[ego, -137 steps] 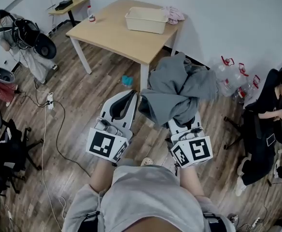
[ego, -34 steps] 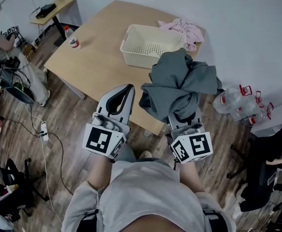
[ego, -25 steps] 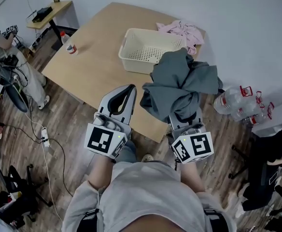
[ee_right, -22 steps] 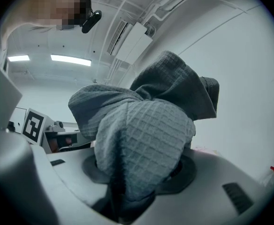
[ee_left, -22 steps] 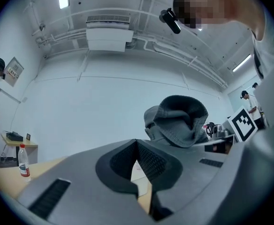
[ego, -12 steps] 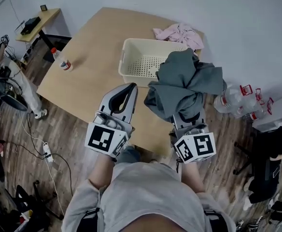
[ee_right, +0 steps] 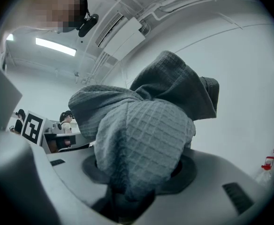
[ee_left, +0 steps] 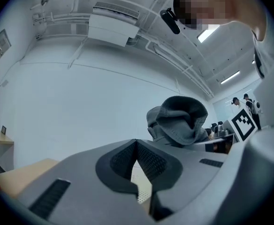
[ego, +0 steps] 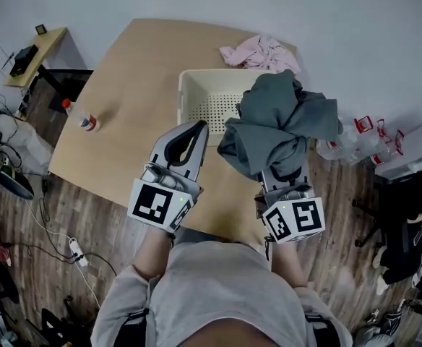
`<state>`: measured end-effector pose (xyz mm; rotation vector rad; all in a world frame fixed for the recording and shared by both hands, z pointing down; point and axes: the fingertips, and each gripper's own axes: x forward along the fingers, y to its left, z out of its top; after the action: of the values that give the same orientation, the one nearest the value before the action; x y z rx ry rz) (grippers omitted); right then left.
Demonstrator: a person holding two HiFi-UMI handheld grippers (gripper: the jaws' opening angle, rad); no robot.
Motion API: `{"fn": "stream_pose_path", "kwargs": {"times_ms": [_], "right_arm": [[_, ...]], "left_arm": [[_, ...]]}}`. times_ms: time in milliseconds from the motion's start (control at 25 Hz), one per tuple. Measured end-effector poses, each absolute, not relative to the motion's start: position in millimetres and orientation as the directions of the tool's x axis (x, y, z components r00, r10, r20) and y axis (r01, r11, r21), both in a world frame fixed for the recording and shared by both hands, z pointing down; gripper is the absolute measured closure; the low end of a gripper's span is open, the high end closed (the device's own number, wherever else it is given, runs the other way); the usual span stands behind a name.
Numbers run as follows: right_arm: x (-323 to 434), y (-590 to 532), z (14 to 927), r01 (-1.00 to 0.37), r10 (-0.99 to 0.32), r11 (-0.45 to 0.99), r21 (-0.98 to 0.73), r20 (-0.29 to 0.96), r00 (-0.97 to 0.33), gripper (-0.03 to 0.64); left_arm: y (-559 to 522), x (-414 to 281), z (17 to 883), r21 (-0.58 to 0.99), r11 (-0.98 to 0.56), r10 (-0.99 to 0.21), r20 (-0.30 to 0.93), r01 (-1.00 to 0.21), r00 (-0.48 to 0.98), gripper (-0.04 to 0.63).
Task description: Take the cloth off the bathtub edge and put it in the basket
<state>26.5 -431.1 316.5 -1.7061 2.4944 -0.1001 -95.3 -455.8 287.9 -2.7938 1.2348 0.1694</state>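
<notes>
A crumpled grey waffle-weave cloth (ego: 280,125) bulges up out of my right gripper (ego: 283,173), which is shut on it. In the right gripper view the cloth (ee_right: 141,139) fills the space between the jaws and hides their tips. It hangs over the right side of a cream perforated basket (ego: 186,92) standing on a light wooden table (ego: 131,85). My left gripper (ego: 198,125) is beside the cloth, above the table just short of the basket. Its jaws meet at the tips with nothing held (ee_left: 136,142).
A pink garment (ego: 258,51) lies on the table behind the basket. A small bottle (ego: 87,122) stands near the table's left edge. Clear water jugs (ego: 363,132) sit on the floor at the right, a small side table (ego: 30,53) at the far left.
Both grippers have moved forward over the table toward the basket. The grey cloth, still held by the right gripper, now overlaps the basket's right side.
</notes>
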Motion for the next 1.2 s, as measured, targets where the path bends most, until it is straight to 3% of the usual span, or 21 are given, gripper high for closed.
{"fn": "stream_pose_path", "kwargs": {"times_ms": [560, 1200], "right_arm": [[2.9, -487.2, 304.8, -0.957, -0.962, 0.271, -0.099, -0.070, -0.265, 0.407], [-5.4, -550.9, 285.5, -0.958, -0.957, 0.286, -0.007, -0.057, -0.285, 0.407]], "left_arm": [[-519.0, -112.4, 302.8, -0.010, -0.760, -0.645, -0.112, -0.650, 0.756, 0.598], [-553.7, -128.5, 333.3, 0.056, -0.772, -0.635, -0.076, -0.633, 0.768, 0.598]]}}
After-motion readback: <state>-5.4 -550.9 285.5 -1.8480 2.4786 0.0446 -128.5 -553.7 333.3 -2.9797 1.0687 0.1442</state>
